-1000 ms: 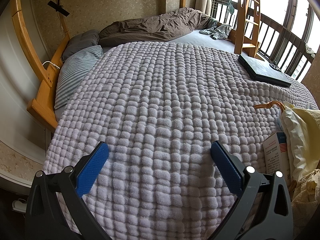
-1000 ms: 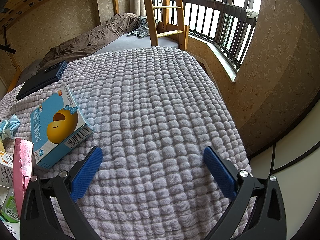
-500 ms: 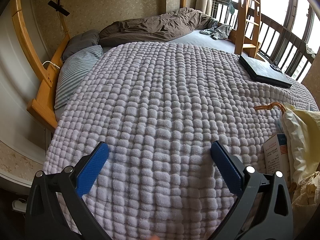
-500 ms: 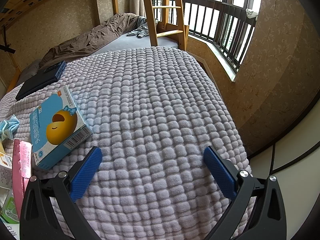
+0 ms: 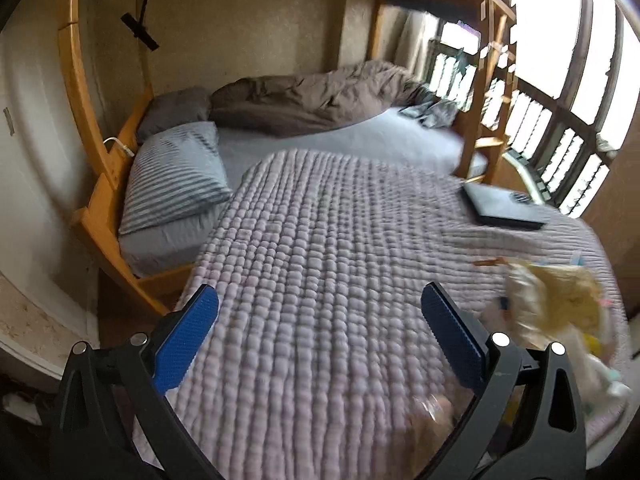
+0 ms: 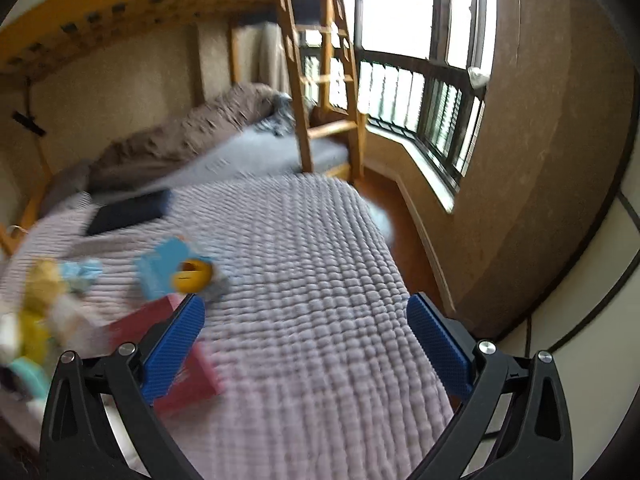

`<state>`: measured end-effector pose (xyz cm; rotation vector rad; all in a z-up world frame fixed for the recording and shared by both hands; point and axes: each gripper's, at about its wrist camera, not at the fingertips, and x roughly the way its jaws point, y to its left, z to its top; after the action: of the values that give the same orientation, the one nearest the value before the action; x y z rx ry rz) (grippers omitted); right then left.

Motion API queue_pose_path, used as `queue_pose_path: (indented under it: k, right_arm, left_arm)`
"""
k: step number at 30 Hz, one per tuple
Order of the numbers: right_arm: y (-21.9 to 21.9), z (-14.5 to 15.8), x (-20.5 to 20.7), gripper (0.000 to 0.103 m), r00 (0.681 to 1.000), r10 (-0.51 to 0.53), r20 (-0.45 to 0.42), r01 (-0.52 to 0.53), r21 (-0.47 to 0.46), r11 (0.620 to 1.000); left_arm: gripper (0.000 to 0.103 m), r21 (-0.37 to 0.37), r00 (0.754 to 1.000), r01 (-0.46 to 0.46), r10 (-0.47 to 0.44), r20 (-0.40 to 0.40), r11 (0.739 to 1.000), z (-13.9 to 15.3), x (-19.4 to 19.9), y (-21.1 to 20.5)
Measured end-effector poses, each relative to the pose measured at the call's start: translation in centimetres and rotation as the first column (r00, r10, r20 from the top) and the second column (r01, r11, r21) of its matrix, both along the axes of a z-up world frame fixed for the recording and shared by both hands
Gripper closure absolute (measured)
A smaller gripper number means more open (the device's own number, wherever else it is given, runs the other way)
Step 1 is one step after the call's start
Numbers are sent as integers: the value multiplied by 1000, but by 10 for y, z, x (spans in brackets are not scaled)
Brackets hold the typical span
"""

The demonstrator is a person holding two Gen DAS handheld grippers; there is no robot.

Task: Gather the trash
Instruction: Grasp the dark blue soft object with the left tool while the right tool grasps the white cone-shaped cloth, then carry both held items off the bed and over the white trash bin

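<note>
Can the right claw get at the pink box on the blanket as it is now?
Probably yes. The right claw is open and empty, and the pink box lies just beside its left finger on the blanket with nothing on top; the picture is blurred, though.

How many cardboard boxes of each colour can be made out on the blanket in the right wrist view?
Blue box: 1
Pink box: 1
Total: 2
The blurred pile at the left edge is too smeared to count.

Wooden bunk bed [image 5: 90,184], ladder [image 6: 316,80], lilac quilt [image 5: 320,280], barred bay window [image 6: 424,96], daylight, patterned wallpaper.
</note>
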<state>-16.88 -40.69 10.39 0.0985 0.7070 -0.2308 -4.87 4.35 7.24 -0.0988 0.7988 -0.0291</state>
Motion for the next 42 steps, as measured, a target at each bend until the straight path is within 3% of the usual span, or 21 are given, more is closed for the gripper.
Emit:
queue_pose_path:
  k: [3, 8, 14, 18, 23, 28, 33, 42]
  right_arm:
    - [17, 15, -31, 4, 996, 74, 42, -76, 55, 996]
    - [55, 19, -65, 4, 982, 178, 69, -186, 139, 973]
    - [95, -14, -72, 4, 968, 251, 13, -248, 208, 946]
    - [115, -35, -64, 4, 963, 267, -27, -258, 172, 951]
    - [119, -53, -52, 5, 963, 264, -54, -249, 197, 948]
    - [123, -64, -42, 21, 958, 278, -71, -257, 218, 942]
    - [128, -67, -37, 48, 941, 330, -73, -302, 257, 918]
    - [124, -47, -46, 53, 937, 346, -43, -324, 254, 911]
  left_arm:
    - [1, -17, 999, 50, -50, 19, 999, 8, -25, -3]
    - [1, -54, 977, 211, -210, 22, 976, 4, -69, -29]
    - [1, -15, 938, 346, -346, 0, 938, -14, -92, -68]
    - [1, 49, 924, 383, -383, -12, 922, -27, -90, -86]
    - [5, 62, 915, 404, -401, -48, 913, -45, -78, -96]
    - [20, 83, 911, 411, -406, -70, 908, -55, -79, -99]
    - [38, 90, 913, 407, -403, -55, 909, -52, -84, -95]
    - [44, 76, 914, 406, -404, -40, 911, -39, -88, -92]
